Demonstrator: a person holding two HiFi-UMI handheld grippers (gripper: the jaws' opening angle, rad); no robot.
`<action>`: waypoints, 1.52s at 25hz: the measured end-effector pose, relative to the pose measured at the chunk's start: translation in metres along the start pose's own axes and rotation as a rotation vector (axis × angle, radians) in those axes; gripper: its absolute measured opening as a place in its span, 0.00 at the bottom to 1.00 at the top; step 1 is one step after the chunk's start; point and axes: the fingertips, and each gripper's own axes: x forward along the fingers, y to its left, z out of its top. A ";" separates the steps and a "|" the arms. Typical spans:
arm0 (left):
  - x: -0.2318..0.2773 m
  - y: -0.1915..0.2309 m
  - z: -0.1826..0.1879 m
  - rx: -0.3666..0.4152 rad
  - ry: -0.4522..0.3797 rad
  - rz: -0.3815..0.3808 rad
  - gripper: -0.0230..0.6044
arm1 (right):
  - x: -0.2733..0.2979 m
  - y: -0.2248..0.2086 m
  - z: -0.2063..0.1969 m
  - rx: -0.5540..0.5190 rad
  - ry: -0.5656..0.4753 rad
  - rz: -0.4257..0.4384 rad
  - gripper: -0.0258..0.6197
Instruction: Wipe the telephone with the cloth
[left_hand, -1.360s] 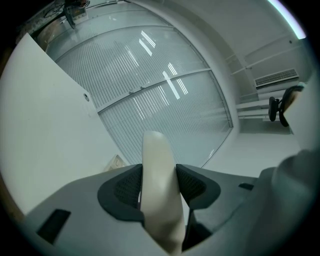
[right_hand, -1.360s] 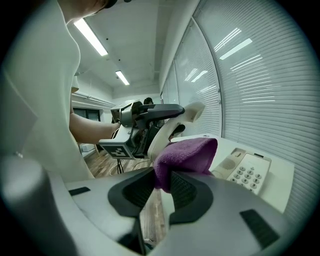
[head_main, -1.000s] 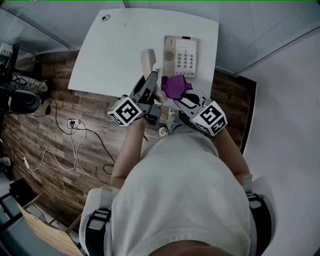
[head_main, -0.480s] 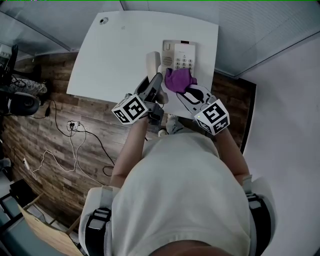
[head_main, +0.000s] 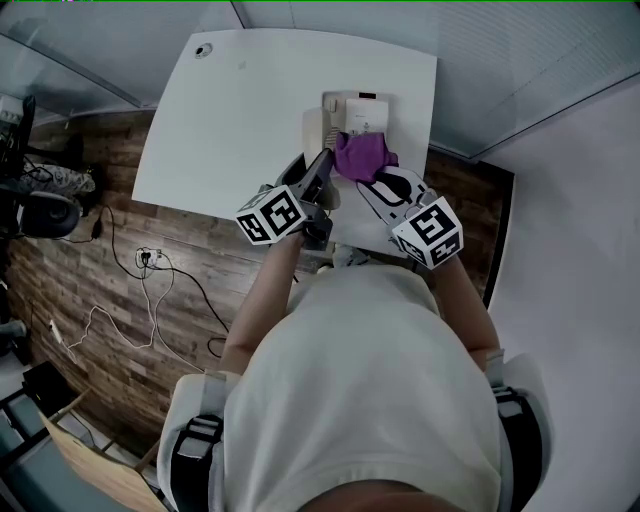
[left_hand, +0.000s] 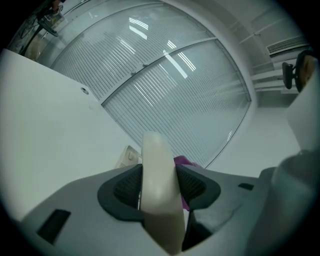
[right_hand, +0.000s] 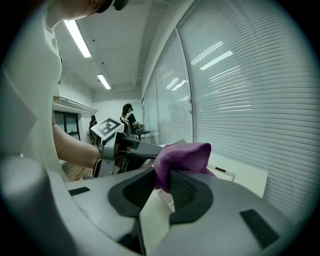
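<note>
Left gripper (head_main: 319, 170): jaws clamp handset (left_hand: 157, 185), frame centre. Right gripper (right_hand: 161, 184): jaws pinch cloth (head_main: 360, 155) on telephone (head_main: 362, 102).

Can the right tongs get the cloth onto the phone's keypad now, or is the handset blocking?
Likely yes. The left tongs hold the handset at the telephone's left edge, and the cloth in the right tongs lies over its face, nothing between.

Nothing legible anywhere. Print on the telephone (head_main: 350, 104) is too small to read; the marker cubes (head_main: 275, 213) show only black-and-white square patterns.
</note>
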 end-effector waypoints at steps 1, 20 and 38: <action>0.003 0.001 0.000 0.004 0.005 0.004 0.39 | 0.001 -0.003 0.001 0.003 -0.002 -0.001 0.20; 0.057 0.034 -0.003 0.094 0.106 0.097 0.39 | 0.019 -0.041 -0.007 0.096 0.002 -0.044 0.20; 0.087 0.062 -0.011 0.192 0.176 0.223 0.39 | 0.023 -0.067 -0.021 0.184 0.015 -0.093 0.20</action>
